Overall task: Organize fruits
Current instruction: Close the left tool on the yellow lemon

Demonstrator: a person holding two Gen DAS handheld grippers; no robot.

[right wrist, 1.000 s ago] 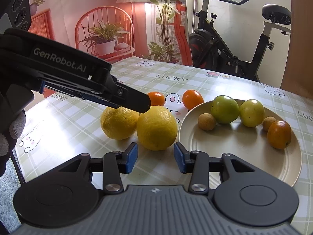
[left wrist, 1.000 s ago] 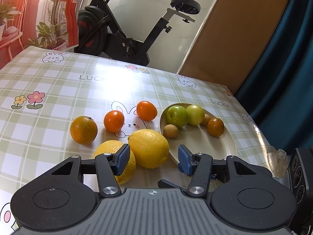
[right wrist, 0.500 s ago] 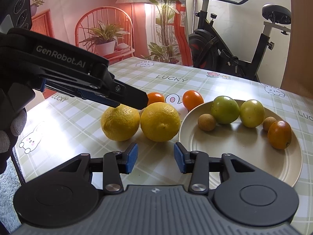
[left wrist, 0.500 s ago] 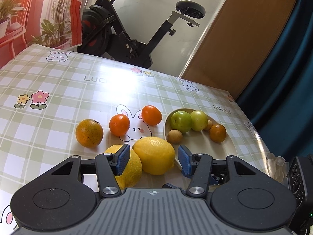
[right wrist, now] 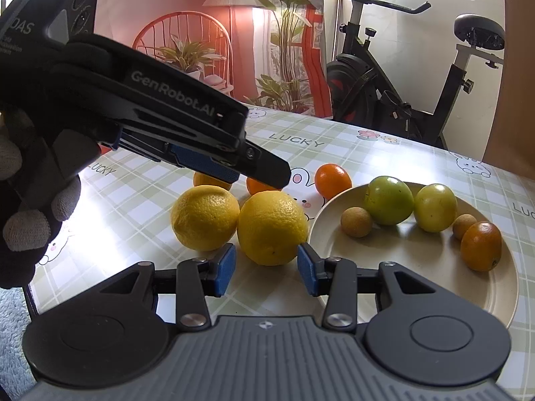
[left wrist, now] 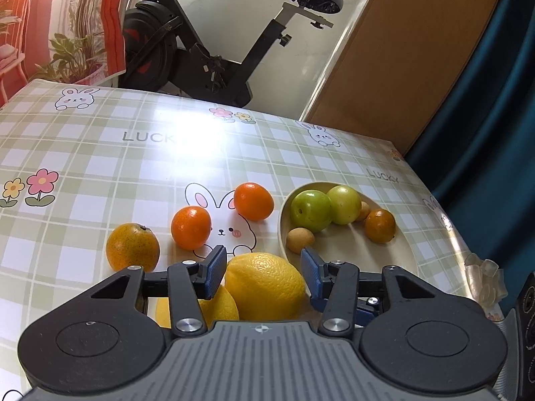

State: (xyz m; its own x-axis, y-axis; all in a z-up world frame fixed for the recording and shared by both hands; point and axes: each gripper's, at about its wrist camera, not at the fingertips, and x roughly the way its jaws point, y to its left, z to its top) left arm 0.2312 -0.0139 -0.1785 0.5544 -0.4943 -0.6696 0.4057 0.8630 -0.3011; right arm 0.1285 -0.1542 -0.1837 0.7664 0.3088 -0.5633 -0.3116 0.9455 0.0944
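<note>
Two lemons lie side by side on the checked tablecloth, left of a beige plate (left wrist: 354, 254) (right wrist: 401, 267). My left gripper (left wrist: 261, 272) (right wrist: 254, 172) hovers over the nearer lemon (left wrist: 265, 284) (right wrist: 272, 227). Its jaws are closing, the blue pads flank the lemon and do not press on it. The second lemon (left wrist: 217, 307) (right wrist: 204, 220) lies partly under its left finger. My right gripper (right wrist: 266, 269) stays open low by the table edge, the same lemon just at its fingertips. Three oranges (left wrist: 191, 222) lie beyond on the cloth.
The plate holds two green fruits (left wrist: 311, 210), two small brown ones and a dark orange (left wrist: 379, 225). A gloved hand (right wrist: 30, 217) holds the left gripper. An exercise bike (left wrist: 207, 53) stands behind the table. A clear plastic piece (left wrist: 485, 277) sits at the right table edge.
The left gripper has moved forward over the lemons and its jaws have narrowed. The right gripper has kept still.
</note>
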